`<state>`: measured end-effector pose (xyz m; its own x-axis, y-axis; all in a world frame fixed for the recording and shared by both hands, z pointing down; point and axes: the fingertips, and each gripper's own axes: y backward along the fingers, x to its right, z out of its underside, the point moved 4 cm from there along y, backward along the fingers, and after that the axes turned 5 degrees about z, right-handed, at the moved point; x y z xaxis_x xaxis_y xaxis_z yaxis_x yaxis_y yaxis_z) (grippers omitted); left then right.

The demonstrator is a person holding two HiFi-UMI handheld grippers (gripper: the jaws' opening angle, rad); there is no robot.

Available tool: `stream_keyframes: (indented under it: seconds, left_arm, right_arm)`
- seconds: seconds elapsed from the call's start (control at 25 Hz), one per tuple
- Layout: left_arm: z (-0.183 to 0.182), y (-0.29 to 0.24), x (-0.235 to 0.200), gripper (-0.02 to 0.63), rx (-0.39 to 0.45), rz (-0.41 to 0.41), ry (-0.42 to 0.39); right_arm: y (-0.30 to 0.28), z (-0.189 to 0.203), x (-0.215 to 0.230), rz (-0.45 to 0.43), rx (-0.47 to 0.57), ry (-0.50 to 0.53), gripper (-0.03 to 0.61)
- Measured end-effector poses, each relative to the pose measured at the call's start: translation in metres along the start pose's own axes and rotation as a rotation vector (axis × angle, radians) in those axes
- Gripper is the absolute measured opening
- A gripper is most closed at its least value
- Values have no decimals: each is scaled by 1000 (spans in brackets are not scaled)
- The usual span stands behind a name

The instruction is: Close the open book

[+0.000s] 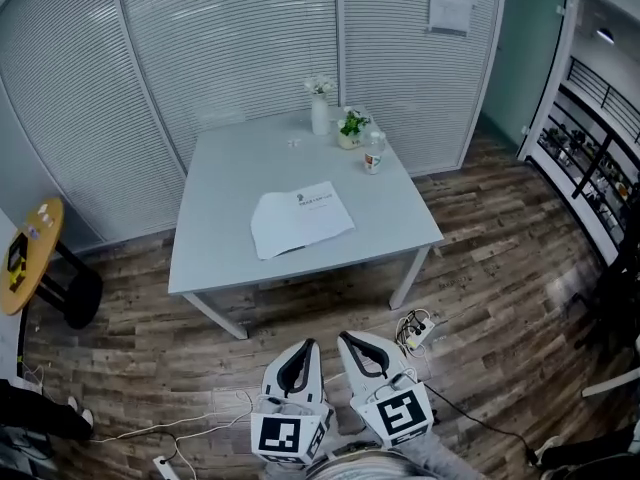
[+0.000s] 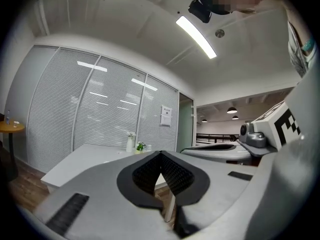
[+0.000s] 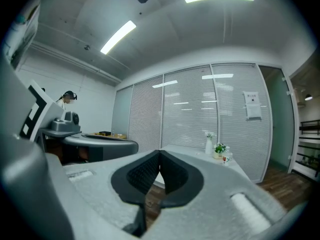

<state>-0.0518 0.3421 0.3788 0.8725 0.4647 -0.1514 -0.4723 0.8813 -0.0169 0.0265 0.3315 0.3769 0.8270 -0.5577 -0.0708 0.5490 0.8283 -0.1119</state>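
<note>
Book (image 1: 300,220) lies open and flat near the middle of the grey desk (image 1: 215,258), pages up, with nothing touching it. At the desk's far edge stand a white vase (image 1: 320,114), a small plant (image 1: 352,128) and a bottle (image 1: 374,154), well apart from the book. Left tool (image 1: 308,346) and right tool (image 1: 345,339) hang side by side over the wood floor (image 1: 500,268), short of the desk's near edge. Both are clenched, jaw tips meeting on nothing.

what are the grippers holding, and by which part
Nothing: the left gripper and right gripper are both shut and empty; the book lies open on the table.
</note>
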Motion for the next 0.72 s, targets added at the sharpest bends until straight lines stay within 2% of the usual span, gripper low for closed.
stream_keyframes:
  seconds: [0.44, 0.72]
  left_arm:
    - [-2, -55, -99, -3, -39, 98, -6]
    - [-7, -74, -124, -3, -49, 117, 19]
  right_arm:
    - [-110, -5, -5, 69, -19, -22, 2]
    - [-141, -5, 1, 91, -44, -25, 2]
